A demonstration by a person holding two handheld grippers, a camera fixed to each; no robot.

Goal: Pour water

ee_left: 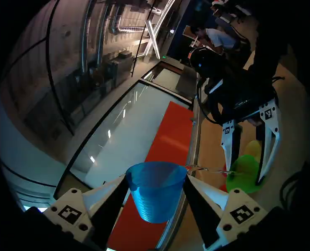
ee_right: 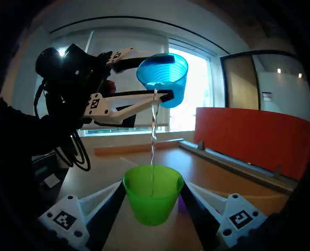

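Office room: wooden table point(ee_right: 221, 167), orange partition point(ee_right: 255, 134), bright window point(ee_right: 192, 96). Blue cup point(ee_left: 156, 196) is pinched between the left gripper's point(ee_left: 156, 182) fingers, tipped and held high above the table. A thin water stream point(ee_right: 153, 125) drops from its rim into the green cup point(ee_right: 152, 205), upright directly below and clamped on both sides by the right gripper point(ee_right: 152, 186). Can't tell if the green cup touches the table. Right gripper view gives the stream cup to cup. Left gripper view gives metal pipes point(ee_left: 127, 29) and a seated person point(ee_left: 217, 37) far off.
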